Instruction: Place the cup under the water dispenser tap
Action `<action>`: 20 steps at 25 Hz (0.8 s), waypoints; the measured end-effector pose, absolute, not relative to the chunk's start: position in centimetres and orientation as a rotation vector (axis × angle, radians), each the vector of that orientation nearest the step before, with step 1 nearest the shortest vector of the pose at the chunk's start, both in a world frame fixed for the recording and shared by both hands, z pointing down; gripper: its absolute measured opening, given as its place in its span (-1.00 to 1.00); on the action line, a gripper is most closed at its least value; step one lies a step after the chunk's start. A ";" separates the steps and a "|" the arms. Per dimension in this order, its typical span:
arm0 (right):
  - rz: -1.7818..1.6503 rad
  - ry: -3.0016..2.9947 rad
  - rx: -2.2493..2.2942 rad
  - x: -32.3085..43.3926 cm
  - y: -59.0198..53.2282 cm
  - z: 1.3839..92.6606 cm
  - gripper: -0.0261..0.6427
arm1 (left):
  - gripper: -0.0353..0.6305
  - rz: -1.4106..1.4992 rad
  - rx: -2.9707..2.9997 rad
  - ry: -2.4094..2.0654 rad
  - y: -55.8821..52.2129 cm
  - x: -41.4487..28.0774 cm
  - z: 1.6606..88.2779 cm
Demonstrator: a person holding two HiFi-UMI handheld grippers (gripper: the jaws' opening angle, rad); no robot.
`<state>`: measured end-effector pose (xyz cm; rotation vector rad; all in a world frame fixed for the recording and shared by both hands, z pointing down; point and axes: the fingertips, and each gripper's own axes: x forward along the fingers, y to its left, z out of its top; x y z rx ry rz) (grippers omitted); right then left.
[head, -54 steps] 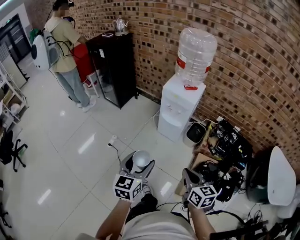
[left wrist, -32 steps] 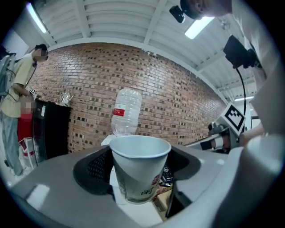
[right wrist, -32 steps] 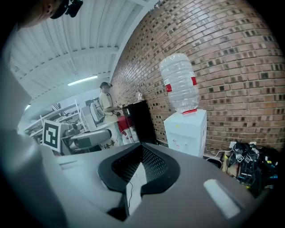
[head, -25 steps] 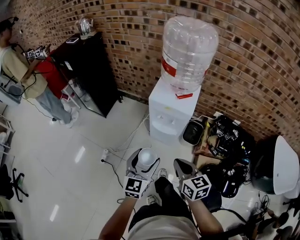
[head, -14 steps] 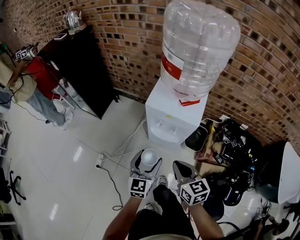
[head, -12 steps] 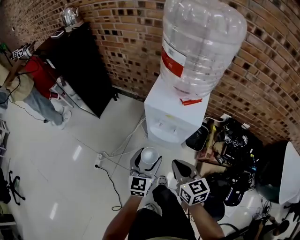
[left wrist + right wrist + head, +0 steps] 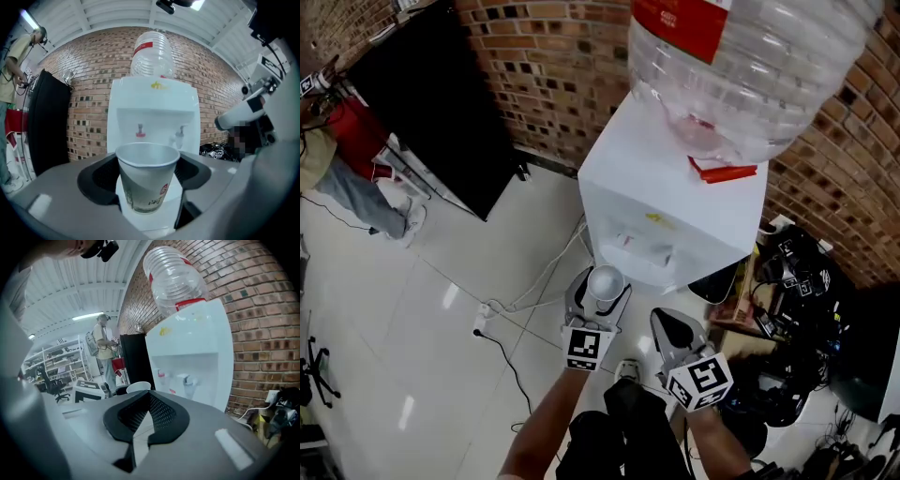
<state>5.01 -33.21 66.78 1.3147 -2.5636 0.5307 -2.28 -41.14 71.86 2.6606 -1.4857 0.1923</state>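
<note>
The left gripper (image 7: 600,298) is clamping the paper cup (image 7: 146,183) at the lower centre of its view, facing the water dispenser (image 7: 154,101) but not yet under the taps (image 7: 139,131) (the right gripper (image 7: 149,420) is hanging alongside, jaws closed on nothing), so the placing itself is waiting.

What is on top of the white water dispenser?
A big clear bottle with a red label stands neck-down on the water dispenser. Its mouth is hidden inside the dispenser's top.
</note>
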 end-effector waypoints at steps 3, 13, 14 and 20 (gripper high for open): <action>0.522 -2.578 1.312 5.4 -34.4 69.7 -0.92 | 0.18 0.195 2.666 -1.477 -43.2 -1.4 76.1; 0.513 -2.595 1.320 5.2 -36.5 73.9 -0.92 | 0.18 0.166 2.664 -1.477 -47.4 -0.6 82.4; 0.511 -2.594 1.320 5.2 -36.6 74.0 -0.92 | 0.18 0.160 2.664 -1.477 -47.8 -0.5 82.6; 0.513 -2.578 1.339 5.9 -37.3 74.2 -0.92 | 0.18 0.143 2.697 -1.462 -49.2 0.6 82.6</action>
